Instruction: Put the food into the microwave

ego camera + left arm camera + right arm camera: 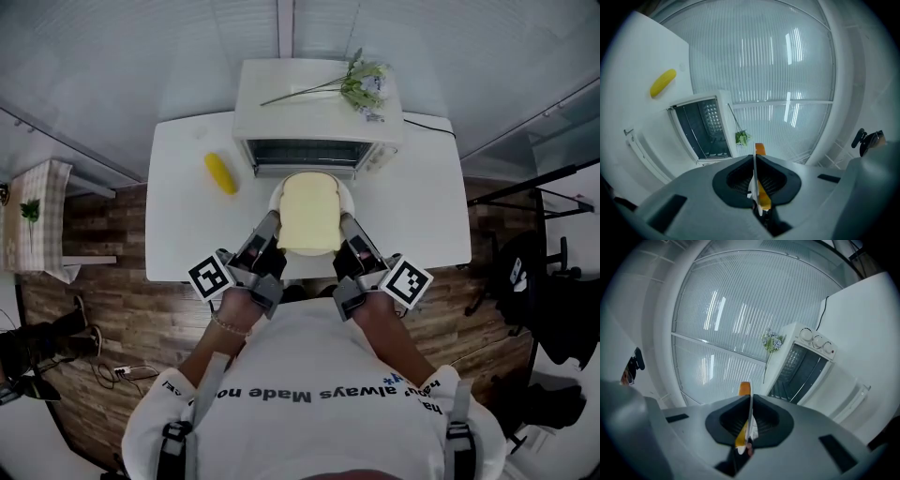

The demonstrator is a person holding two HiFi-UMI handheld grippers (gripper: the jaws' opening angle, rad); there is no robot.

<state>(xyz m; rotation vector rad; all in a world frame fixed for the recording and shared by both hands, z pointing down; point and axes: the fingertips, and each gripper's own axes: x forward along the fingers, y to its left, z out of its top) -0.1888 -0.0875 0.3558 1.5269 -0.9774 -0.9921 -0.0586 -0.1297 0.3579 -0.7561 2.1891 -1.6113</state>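
A: Left gripper (269,226), what's it doing?
B: Clamped on the plate (274,196). The left gripper view shows the jaws pressed together with the thin white rim pinched between them. It grips the plate's left edge.
A: Right gripper (348,226)?
B: Same thing, mirrored. Its jaws are closed on the rim at the plate's right edge. Both point forward and about level, and each hand (233,309) sits close in front of the person's chest.
A: Where's the food?
B: A slice of bread (307,214) lies flat on the plate. It sits between the two grippers and reaches forward past their tips. Neither gripper touches the bread, only the rim on either side.
A: And where's the plate relative to the microwave (314,101)?
B: Just in front of the opening, centred on it, not inside. The door (840,380) is folded down and the wire rack (710,123) shows in the dark cavity. Can't tell whether the plate touches the door.
A: Anything else there?
B: A corn cob (220,172) lies on the white table (178,234), left of the microwave and clear of the plate and left gripper. A flower sprig (360,84) lies on top of the microwave, with its knobs on the right side.
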